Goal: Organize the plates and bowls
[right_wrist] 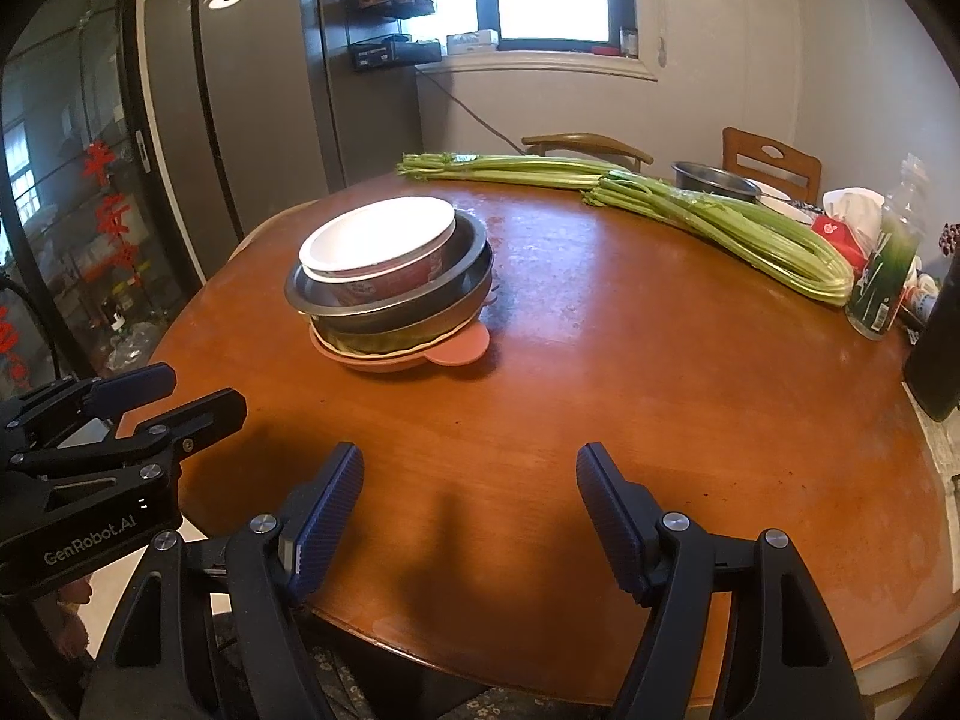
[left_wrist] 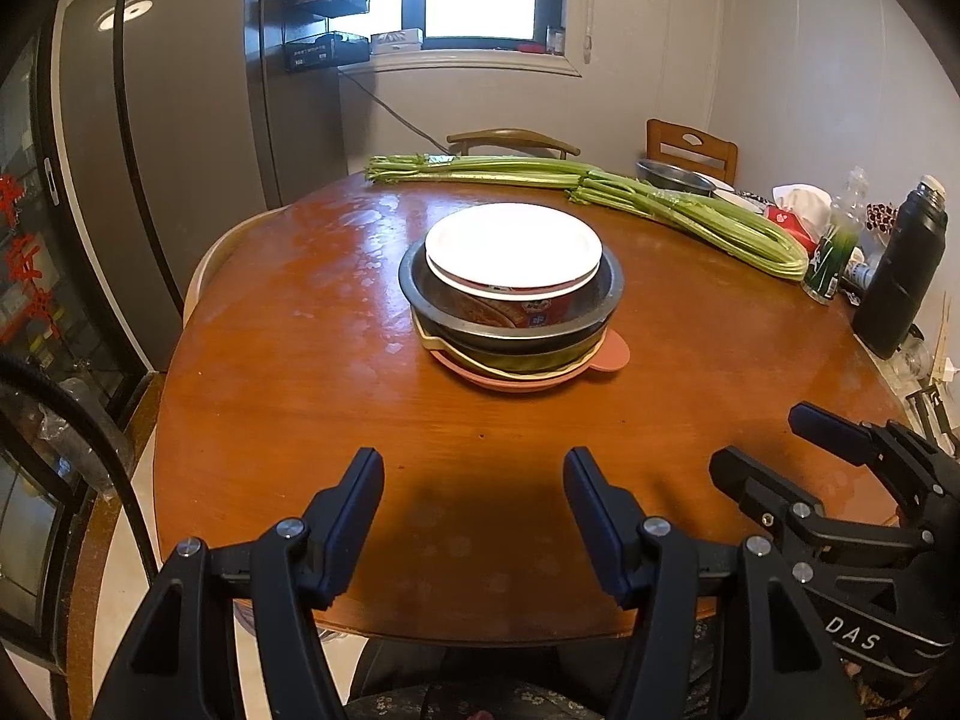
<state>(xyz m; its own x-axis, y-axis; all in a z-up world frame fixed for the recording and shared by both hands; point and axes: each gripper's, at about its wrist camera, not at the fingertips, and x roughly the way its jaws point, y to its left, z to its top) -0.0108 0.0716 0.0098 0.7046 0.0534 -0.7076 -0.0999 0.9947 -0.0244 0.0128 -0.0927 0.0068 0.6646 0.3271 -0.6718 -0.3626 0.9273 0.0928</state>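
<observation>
Both the left gripper [left_wrist: 474, 468] and right gripper [right_wrist: 471, 465] hover with fingers apart and empty above the near edge of the bench [left_wrist: 300, 396], well short of the stacked bowls and plates [left_wrist: 510, 300] at its centre

A stack of dishes [left_wrist: 512, 300] was seen near the middle of the round wooden table [left_wrist: 312, 372]: a white paper bowl [left_wrist: 513, 255] nested in a metal bowl [left_wrist: 420, 294], with darker dishes beneath and a pink plate [left_wrist: 609, 353] at the bottom. Beyond the stack, long celery stalks [left_wrist: 600, 189] were laid across the table, with a second metal bowl [left_wrist: 672, 175] behind them and a black flask [left_wrist: 900, 270] to the stack's right. Nearer than the stack, the left gripper [left_wrist: 474, 474] was held with jaws apart and empty, and the right gripper [left_wrist: 774, 450] was seen beside it, to the right, also open.
</observation>
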